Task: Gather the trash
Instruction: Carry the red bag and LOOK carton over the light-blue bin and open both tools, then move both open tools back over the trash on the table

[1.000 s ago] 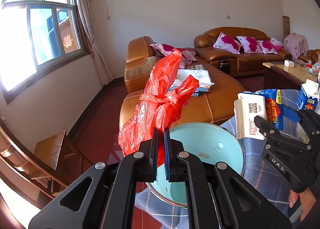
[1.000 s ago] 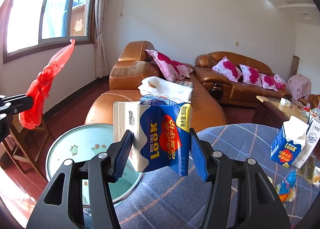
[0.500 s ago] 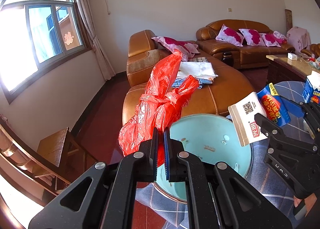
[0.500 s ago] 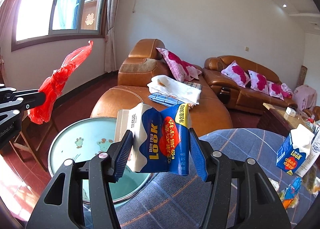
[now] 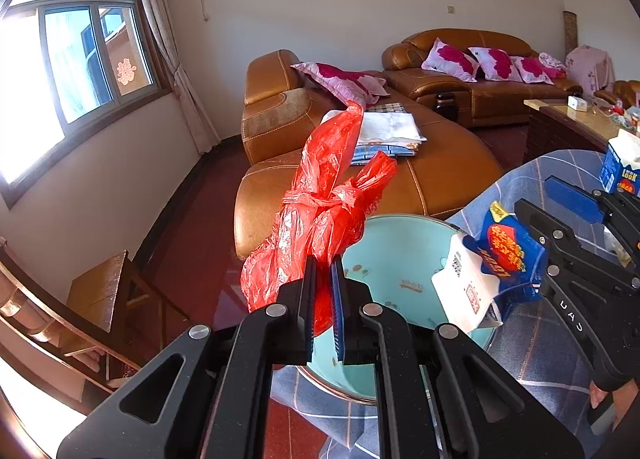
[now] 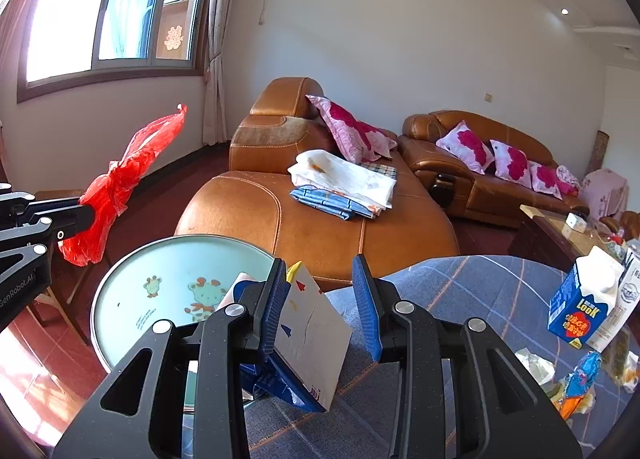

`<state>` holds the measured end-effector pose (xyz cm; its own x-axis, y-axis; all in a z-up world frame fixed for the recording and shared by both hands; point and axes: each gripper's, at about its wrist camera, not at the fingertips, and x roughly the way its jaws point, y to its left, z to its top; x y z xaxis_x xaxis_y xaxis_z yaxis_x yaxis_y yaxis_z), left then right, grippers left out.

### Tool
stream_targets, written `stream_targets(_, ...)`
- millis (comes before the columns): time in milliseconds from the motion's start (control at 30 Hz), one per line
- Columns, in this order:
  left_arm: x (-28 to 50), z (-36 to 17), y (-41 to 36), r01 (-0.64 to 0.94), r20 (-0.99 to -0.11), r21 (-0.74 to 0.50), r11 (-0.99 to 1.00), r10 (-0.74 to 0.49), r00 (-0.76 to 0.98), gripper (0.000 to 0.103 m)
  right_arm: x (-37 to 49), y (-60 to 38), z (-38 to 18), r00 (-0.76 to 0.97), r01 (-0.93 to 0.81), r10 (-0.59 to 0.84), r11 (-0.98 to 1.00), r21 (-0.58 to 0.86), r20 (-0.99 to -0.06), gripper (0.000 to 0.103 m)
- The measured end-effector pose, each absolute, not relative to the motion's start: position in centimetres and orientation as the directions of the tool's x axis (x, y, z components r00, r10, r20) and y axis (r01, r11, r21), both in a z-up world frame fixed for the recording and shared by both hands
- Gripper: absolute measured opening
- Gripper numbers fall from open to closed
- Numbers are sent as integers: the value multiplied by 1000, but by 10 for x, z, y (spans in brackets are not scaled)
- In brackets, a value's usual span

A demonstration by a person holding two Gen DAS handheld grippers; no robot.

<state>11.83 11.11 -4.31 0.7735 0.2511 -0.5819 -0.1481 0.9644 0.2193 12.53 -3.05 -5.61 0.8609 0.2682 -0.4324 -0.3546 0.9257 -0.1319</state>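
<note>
Right fingers [image 6: 365, 313] newly apart, carton [image 6: 308, 343] slipping.

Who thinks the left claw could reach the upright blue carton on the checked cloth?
Probably not: the left claw is shut on the red bag, and the right claw blocks the blue carton.

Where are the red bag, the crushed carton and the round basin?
red bag [image 5: 320, 215], left wrist view, on its knot.
crushed carton [image 5: 508, 251], left wrist view, on its blue face.
basin [image 6: 160, 259], right wrist view, on its inner floor.
</note>
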Motion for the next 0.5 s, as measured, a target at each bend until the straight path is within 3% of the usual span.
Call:
stream_targets(67, 120, -46, 112, -141, -596, 211, 967, 241, 766, 15, 124, -32, -55, 868, -346, 263, 929, -132, -421, 43)
stream_targets(100, 121, -47, 112, -142, -599, 209, 968, 241, 763, 33, 123, -34, -54, 872, -339, 260, 932, -128, -415, 52)
stream_targets(167, 122, -48, 113, -146, -598, 210, 967, 245, 763, 46, 123, -36, -54, 875, -332, 259, 936, -118, -409, 56)
stream_targets(267, 121, -49, 111, -138, -600, 210, 968, 239, 764, 48, 124, -35, -54, 875, -332, 257, 936, -120, -410, 57)
stream_targets(333, 121, -48, 110, -141, -595, 213, 967, 242, 766, 54, 124, -35, -54, 875, -333, 257, 935, -124, -411, 58)
stream_targets(500, 121, -49, 109, -138, -594, 215, 967, 241, 767, 55, 126, -35, -53, 874, -333, 258, 935, -121, -412, 58)
